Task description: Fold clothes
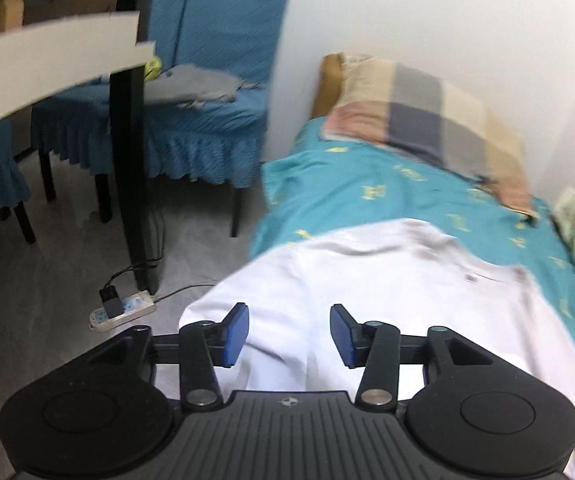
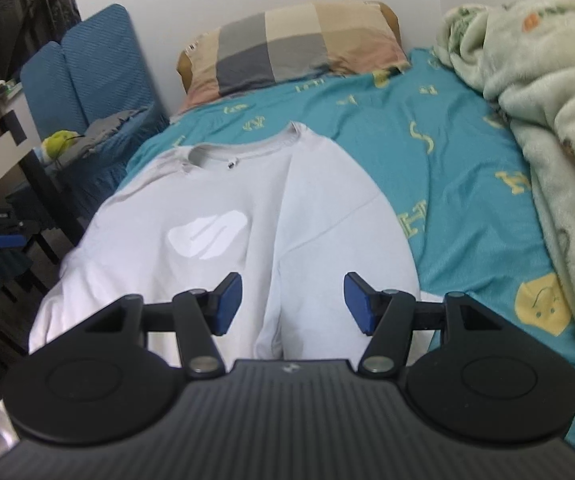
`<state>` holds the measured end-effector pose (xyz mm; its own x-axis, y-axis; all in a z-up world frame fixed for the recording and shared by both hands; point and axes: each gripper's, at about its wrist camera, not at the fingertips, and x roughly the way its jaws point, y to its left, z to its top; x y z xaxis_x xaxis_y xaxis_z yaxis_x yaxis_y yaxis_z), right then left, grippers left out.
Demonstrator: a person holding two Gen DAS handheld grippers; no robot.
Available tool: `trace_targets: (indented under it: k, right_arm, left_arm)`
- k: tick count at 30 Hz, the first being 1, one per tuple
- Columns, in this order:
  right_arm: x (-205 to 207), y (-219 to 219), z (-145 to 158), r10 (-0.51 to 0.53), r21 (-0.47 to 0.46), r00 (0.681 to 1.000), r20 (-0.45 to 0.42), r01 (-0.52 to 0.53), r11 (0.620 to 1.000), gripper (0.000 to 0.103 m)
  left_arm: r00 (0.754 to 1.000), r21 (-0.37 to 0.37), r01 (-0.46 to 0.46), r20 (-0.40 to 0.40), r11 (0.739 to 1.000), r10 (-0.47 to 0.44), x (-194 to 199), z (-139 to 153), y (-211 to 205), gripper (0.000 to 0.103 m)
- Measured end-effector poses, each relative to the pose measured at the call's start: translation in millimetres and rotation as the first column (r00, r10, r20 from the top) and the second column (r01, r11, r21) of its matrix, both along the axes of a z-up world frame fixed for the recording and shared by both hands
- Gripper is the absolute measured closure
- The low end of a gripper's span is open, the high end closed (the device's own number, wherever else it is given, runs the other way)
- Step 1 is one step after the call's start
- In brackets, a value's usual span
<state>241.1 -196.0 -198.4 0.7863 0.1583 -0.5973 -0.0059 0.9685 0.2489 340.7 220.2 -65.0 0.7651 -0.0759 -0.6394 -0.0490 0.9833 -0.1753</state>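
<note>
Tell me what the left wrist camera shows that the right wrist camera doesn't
Only the left wrist view shows the power strip on the floor and the dark table leg beside it. Only the right wrist view shows the shirt's pale chest print and the big fleece blanket heaped along the bed's right side. Both show the white T-shirt spread on the teal sheet, the plaid pillow, and open jaws over the shirt.

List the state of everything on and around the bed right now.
Shirt: spread out on the bed, right side folded in.
Pillow: lying at the head of the bed.
Blanket: bunched up beside the shirt.
Left tongs: open, nothing between them.
Right tongs: open above the shirt.
</note>
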Motion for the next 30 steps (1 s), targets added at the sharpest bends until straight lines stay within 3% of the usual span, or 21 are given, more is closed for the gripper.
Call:
trace_targets:
  k: [6, 8, 9, 11, 17, 22, 30]
  right_arm:
    - [-19, -2, 23, 0.023, -0.011, 0.998, 0.055, -0.023, 1.0, 0.044]
    - [-27, -2, 31, 0.026, -0.021, 0.997, 0.071, -0.025, 0.999, 0.044]
    - [-31, -2, 34, 0.029, -0.027, 0.996, 0.08, -0.027, 0.999, 0.044]
    - [-40, -3, 41, 0.037, -0.035, 0.995, 0.097, -0.033, 0.999, 0.044]
    - [-50, -10, 45, 0.04, -0.047, 0.993, 0.107, -0.035, 0.998, 0.044]
    - [-45, -12, 39, 0.034, -0.021, 0.995, 0.092, -0.032, 0.999, 0.043]
    - [-39, -16, 35, 0.027, 0.017, 0.997, 0.074, -0.028, 0.999, 0.043]
  left_arm:
    - [0.996, -0.008, 0.09, 0.028, 0.996, -0.09, -90, 12, -69, 0.039]
    - [0.993, -0.007, 0.114, 0.027, 0.993, -0.114, -110, 7, -96, 0.03]
    - [0.991, -0.004, 0.127, 0.027, 0.992, -0.127, -119, 0, -110, 0.021]
    - [0.987, 0.018, 0.159, 0.024, 0.987, -0.159, -133, -17, -139, 0.017]
    - [0.99, 0.096, 0.138, 0.004, 0.986, -0.139, -145, -75, -196, 0.007]
    - [0.994, 0.15, 0.105, 0.001, 0.983, -0.106, -137, -113, -196, 0.0]
    - [0.993, 0.181, 0.111, 0.008, 0.977, -0.114, -130, -119, -195, 0.0]
